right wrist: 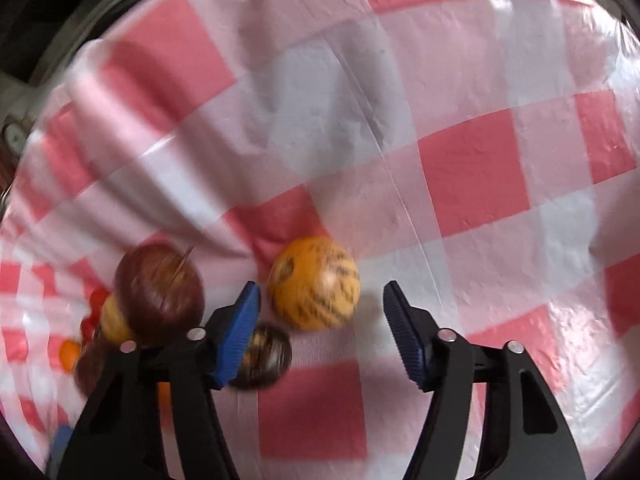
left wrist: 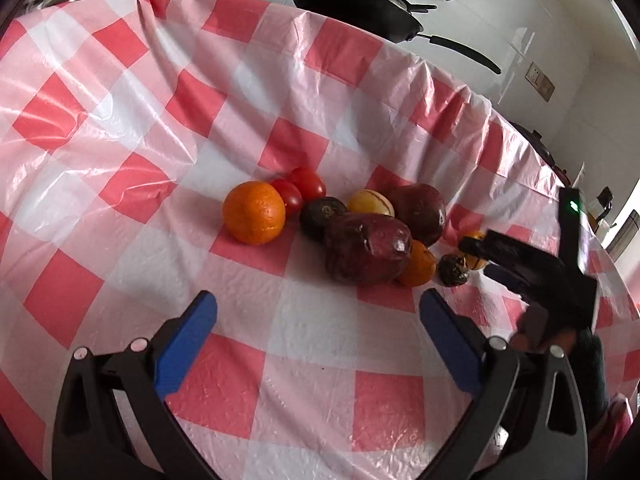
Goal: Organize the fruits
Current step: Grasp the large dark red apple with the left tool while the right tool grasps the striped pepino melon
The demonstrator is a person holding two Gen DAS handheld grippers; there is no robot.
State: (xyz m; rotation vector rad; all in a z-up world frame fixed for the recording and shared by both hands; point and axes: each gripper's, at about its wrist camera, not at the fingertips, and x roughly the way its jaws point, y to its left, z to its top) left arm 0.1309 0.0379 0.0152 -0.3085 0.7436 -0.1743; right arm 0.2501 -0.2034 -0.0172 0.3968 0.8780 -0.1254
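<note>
Blurring fruit pile (right wrist: 152,304), dark fruit (right wrist: 266,356) half hidden behind right gripper (right wrist: 322,336)

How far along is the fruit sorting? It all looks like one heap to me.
Nothing looks sorted yet: the large orange, tomatoes and dark red fruits lie clustered on the checked tablecloth. The right gripper, jaws apart, is at a speckled orange fruit, not gripping. The left gripper hangs open, empty. All fruits remain.
</note>
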